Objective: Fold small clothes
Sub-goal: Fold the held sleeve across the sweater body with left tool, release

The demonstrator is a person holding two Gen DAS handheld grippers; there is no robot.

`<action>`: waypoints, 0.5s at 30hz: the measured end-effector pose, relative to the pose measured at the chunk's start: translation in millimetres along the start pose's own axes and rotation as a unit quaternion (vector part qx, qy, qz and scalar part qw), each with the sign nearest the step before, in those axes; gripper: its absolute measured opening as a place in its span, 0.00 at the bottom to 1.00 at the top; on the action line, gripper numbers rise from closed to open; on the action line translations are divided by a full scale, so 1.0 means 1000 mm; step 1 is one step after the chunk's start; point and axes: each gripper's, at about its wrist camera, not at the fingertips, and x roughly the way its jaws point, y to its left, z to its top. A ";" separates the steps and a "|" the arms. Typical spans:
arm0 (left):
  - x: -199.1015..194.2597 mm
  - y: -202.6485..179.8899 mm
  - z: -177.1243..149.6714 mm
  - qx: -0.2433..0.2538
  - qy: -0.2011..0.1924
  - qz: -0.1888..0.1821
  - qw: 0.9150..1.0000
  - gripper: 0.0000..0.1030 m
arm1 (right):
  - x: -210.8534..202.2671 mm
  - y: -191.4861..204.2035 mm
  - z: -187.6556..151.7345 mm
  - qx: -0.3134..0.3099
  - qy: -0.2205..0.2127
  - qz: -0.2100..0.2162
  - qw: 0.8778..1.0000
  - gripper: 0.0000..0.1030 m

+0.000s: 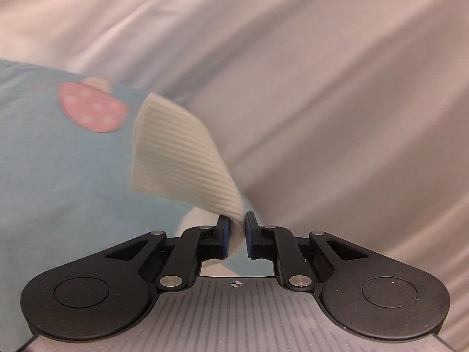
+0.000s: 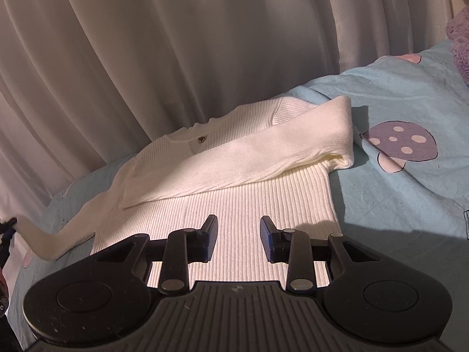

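Note:
A white ribbed sweater [image 2: 234, 193] lies flat on the bed, front up, with a small button near its collar. One sleeve [image 2: 263, 149] is folded across the chest. The other sleeve [image 2: 49, 240] stretches out to the left edge of the right wrist view and ends at a dark object there. My left gripper [image 1: 236, 234] is shut on that sleeve's ribbed cuff [image 1: 181, 152], which rises from the pads and is lifted off the sheet. My right gripper [image 2: 239, 234] hovers open over the sweater's lower body, with nothing between its fingers.
The bed has a light blue sheet [image 2: 395, 199] printed with mushrooms [image 2: 401, 143], one of them pink [image 1: 91, 108]. Pale curtains [image 2: 146, 44] hang close behind the bed. A purple fluffy item [image 2: 460, 44] sits at the far right.

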 end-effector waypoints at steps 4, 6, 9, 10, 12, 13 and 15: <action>0.001 -0.097 -0.066 0.144 0.088 -0.129 0.977 0.16 | -0.004 -0.002 0.000 0.002 -0.002 0.008 1.000 0.31; 0.006 -0.122 -0.108 0.173 0.148 -0.173 0.958 0.36 | -0.004 -0.005 0.000 0.005 0.002 0.011 1.000 0.31; 0.016 -0.129 -0.157 0.189 0.223 -0.164 0.942 0.60 | 0.001 -0.009 0.002 0.016 0.013 0.018 1.000 0.31; 0.017 -0.124 -0.164 0.185 0.234 -0.147 0.943 0.62 | 0.003 -0.011 0.003 0.021 0.019 0.025 0.999 0.31; 0.019 -0.106 -0.168 0.166 0.241 -0.098 0.951 0.68 | 0.012 -0.013 0.005 0.035 0.036 0.042 0.998 0.32; 0.019 -0.096 -0.164 0.161 0.234 -0.075 0.956 0.71 | 0.019 -0.013 0.006 0.047 0.048 0.056 0.996 0.33; 0.019 -0.079 -0.153 0.169 0.210 -0.027 0.963 0.74 | 0.034 -0.011 0.009 0.061 0.063 0.075 0.993 0.36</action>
